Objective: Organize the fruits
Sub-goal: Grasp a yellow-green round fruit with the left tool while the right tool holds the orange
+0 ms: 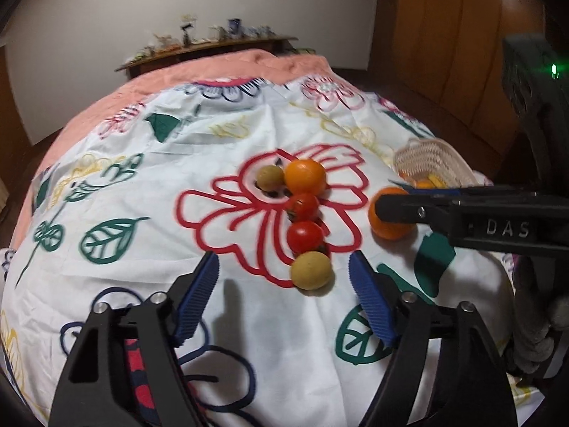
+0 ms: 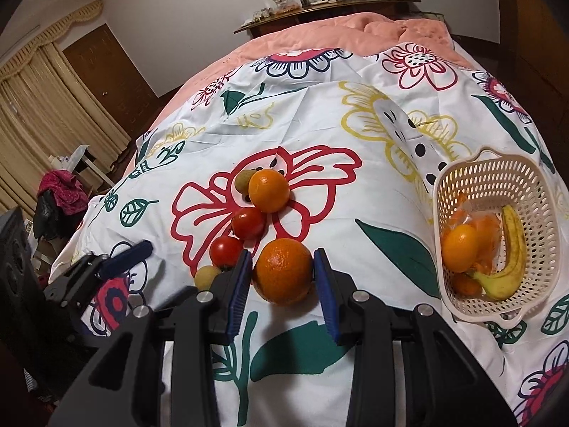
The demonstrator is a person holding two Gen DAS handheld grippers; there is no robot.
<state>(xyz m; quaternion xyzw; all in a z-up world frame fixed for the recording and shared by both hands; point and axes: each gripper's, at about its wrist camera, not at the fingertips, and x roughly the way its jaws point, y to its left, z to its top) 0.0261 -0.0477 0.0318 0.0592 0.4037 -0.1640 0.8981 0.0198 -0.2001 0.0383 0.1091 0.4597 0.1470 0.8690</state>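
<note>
On the flowered cloth (image 1: 249, 131) several fruits lie in a row: a tan round fruit (image 1: 269, 177), an orange (image 1: 304, 176), two red tomatoes (image 1: 302, 206) (image 1: 305, 236) and a yellowish round fruit (image 1: 311, 270). My left gripper (image 1: 284, 263) is open, and the yellowish fruit sits just ahead of its blue pads, touching neither. My right gripper (image 2: 282, 259) is shut on a large orange (image 2: 284, 272), with a pad pressed on each side, low over the cloth. In the left wrist view one right finger (image 1: 426, 211) crosses that orange (image 1: 391, 226).
A cream perforated basket (image 2: 498, 178) stands at the right with a banana (image 2: 512, 249) and oranges (image 2: 460, 249) inside. A pink blanket (image 2: 355, 32) covers the far end of the bed. A wooden shelf with small items runs along the back wall.
</note>
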